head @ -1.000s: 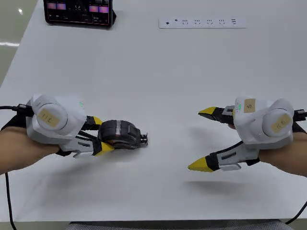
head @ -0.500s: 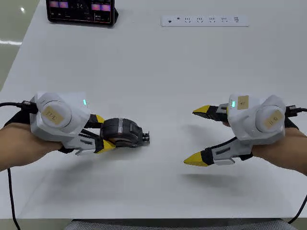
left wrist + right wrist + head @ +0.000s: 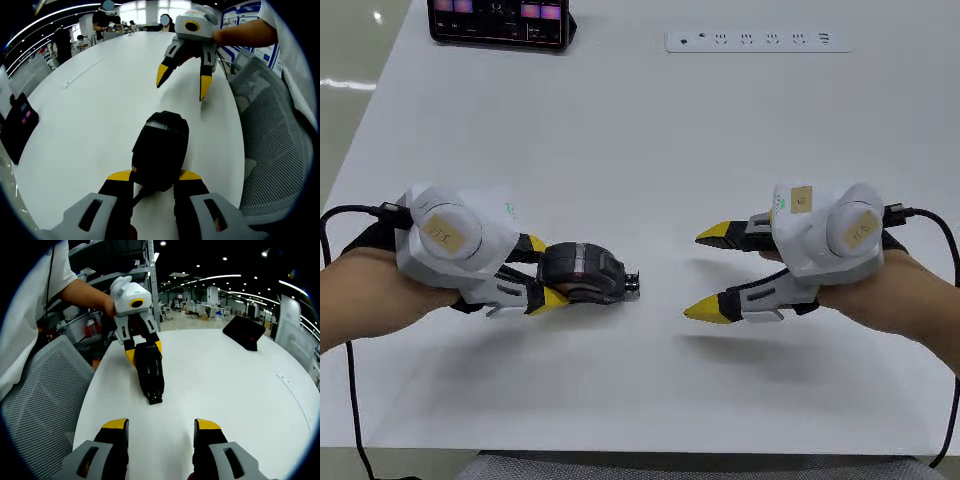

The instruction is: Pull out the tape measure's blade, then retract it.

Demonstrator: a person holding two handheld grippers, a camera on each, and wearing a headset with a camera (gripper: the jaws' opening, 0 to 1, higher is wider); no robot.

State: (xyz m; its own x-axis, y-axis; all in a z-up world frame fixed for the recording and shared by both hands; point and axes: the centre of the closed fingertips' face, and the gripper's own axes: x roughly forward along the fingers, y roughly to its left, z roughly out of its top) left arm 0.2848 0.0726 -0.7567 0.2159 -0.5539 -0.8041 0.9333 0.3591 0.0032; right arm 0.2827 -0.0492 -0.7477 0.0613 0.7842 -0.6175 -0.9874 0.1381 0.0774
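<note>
While the left gripper (image 3: 542, 270) is clamped on the tape measure (image 3: 582, 272), its two yellow-tipped jaws press the rear half of the dark case from either side, and the case rests on the white tabletop (image 3: 620, 150). The measure's front end sticks out past the jaw tips, with the small metal hook of the blade (image 3: 633, 285) sitting at the case mouth, pointed toward the right gripper (image 3: 705, 272). That gripper hovers just above the tabletop, facing the hook across a bare gap. Its jaws stand wide apart and hold nothing. In the right gripper view the measure lies straight ahead of the spread jaws, beyond their tips, hook end nearest.

Both hands wrap the white gripper bodies from behind, forearms coming in low from either side, so the two grippers point at each other. A black cable trails back from each gripper.

Far beyond both grippers, at the far edge of the tabletop, lie a white power strip (image 3: 755, 41) and a dark device with a lit screen (image 3: 500, 22). In the left gripper view, a grey mesh chair (image 3: 270, 150) stands beside the tabletop.
</note>
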